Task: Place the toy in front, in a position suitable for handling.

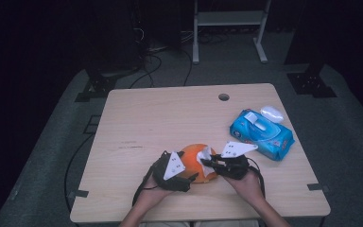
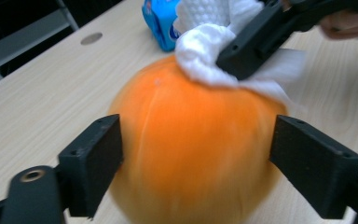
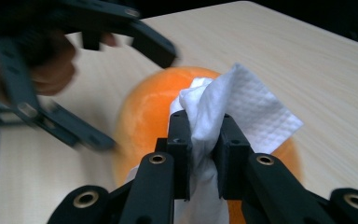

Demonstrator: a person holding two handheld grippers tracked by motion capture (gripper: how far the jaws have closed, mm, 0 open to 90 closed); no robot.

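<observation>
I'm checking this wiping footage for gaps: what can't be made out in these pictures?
- Pumpkin underside: cut off by the bottom edge, left gripper view.
- Left claw: blurred, right gripper view.
- Wipes pack print: too small, high view.
- Wipe lower part: hidden between the right claw pads.

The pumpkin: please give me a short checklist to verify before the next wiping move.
1. Wipe clamped in the right gripper: ok, jaws shut on it.
2. Wipe touching the pumpkin: ok, it lies on the top.
3. Left gripper steadying the pumpkin: not ok, its jaws stand at both sides with gaps.
4. Pumpkin resting on the table: ok.
5. Pack of wipes away from the work: ok, it lies apart to the right.
6. Dirt remaining on the pumpkin: cannot tell, picture blurred.
</observation>
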